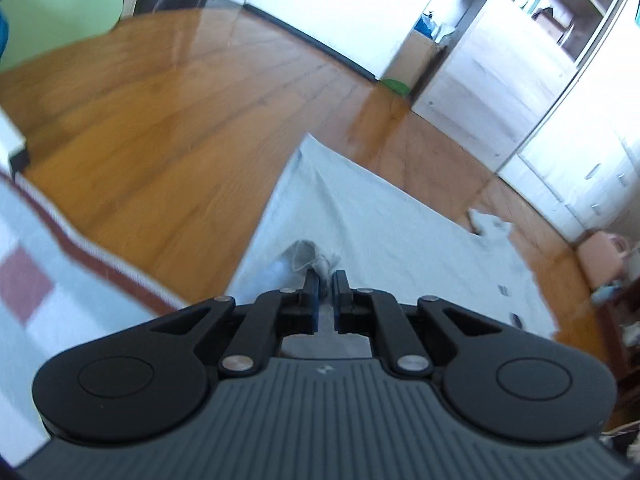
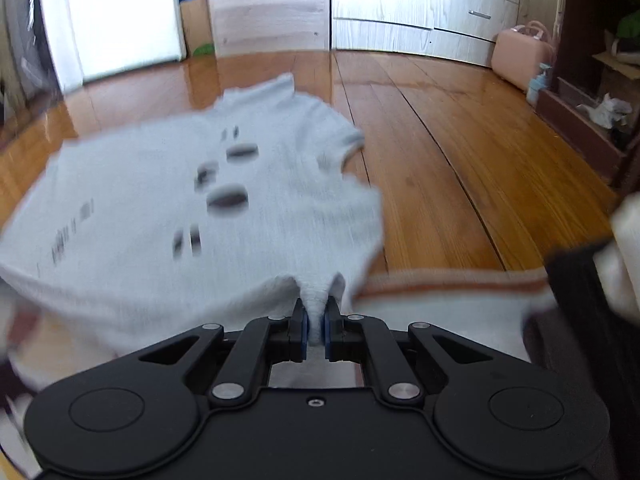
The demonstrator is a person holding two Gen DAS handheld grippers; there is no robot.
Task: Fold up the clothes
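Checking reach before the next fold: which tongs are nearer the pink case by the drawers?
Right, probably. The right tongs, gripping the shirt, face the case across open floor; the left tongs see it far off to the side.

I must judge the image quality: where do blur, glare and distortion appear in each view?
Left wrist view: the wooden floor is streaked by motion blur and window glare, and straight edges bend from the fisheye; the left tongs stay sharp. Right wrist view: the white T-shirt and its dark print are smeared; the right tongs stay sharp.
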